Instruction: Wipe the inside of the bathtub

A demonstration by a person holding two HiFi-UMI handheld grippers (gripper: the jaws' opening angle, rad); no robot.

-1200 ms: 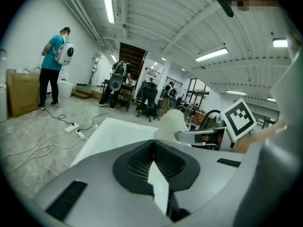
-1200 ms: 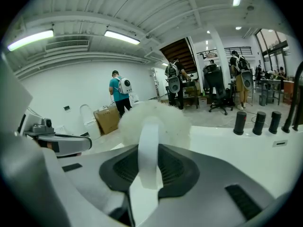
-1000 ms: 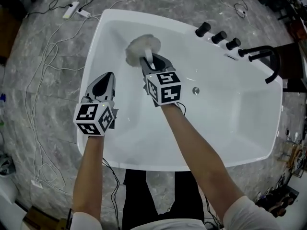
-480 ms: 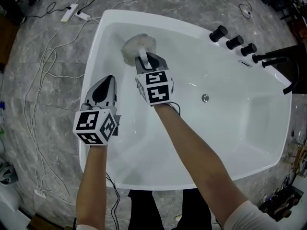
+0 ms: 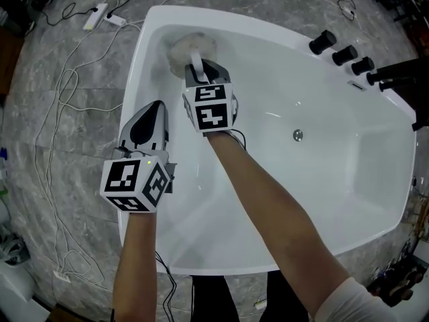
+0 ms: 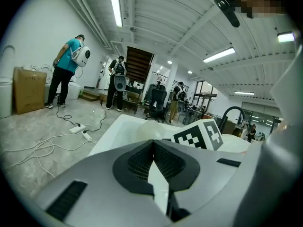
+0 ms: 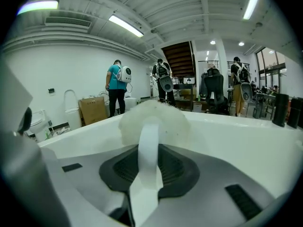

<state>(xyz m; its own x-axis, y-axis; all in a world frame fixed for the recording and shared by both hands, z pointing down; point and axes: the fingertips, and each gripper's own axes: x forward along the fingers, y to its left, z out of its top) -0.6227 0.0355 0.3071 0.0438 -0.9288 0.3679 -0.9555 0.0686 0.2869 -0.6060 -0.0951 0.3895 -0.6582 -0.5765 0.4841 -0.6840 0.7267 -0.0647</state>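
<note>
Tub (image 5: 348,180): white, glossy, smooth, w/ rounded walls, on grey marbled floor (image 5: 60,180). R gripper (image 5: 203,72) is clamped on the flat white handle (image 5: 196,62) of a round fluffy white pad (image 5: 184,45), which sits low in the tub's 11 o'clock corner. L gripper (image 5: 154,109): tips together, empty, over the rim at approx 9 o'clock. Black round knobs (image 5: 344,54) at 2.

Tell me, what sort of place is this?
Probably a workshop or lab hall, not a bathroom: the bathtub stands on an open floor beside a power strip, with an office chair and strip lights beyond.
</note>
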